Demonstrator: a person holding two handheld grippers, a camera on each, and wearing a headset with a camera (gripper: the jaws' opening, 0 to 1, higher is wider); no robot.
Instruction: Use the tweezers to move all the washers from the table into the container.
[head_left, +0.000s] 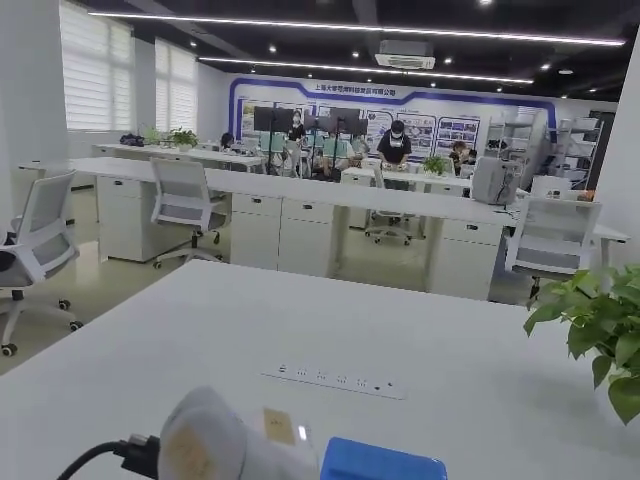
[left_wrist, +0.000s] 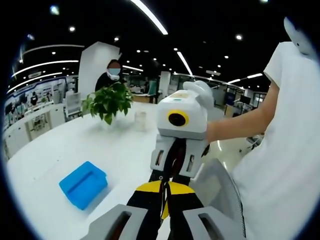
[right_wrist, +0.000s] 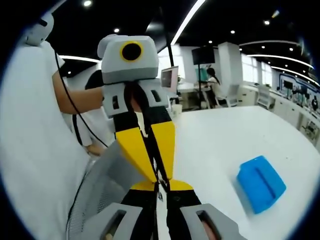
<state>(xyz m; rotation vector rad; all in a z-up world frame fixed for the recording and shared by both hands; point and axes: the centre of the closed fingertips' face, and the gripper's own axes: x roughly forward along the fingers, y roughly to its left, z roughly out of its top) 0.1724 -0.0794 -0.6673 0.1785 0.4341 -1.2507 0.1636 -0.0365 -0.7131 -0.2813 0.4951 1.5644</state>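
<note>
A blue rectangular container (left_wrist: 83, 184) lies on the white table (left_wrist: 55, 150); it also sits at the near edge (head_left: 383, 462) and to the right (right_wrist: 261, 183). My left gripper (left_wrist: 164, 190) and right gripper (right_wrist: 159, 191) point at each other, tip to tip, off the table's edge. Both pairs of black and yellow jaws are pressed together with nothing between them. The right gripper (left_wrist: 168, 176) faces the left gripper view and the left gripper (right_wrist: 158, 175) faces the right gripper view. A gripper's white body (head_left: 215, 440) with a black cable sits at the bottom of the head view.
A leafy plant (head_left: 600, 320) stands at the table's right side, also seen as the plant (left_wrist: 107, 101), with a small clear cup (left_wrist: 141, 120) beside it. A power strip (head_left: 335, 379) is set into the tabletop. A grey mesh chair (right_wrist: 100, 195) is under the grippers. People work at far desks.
</note>
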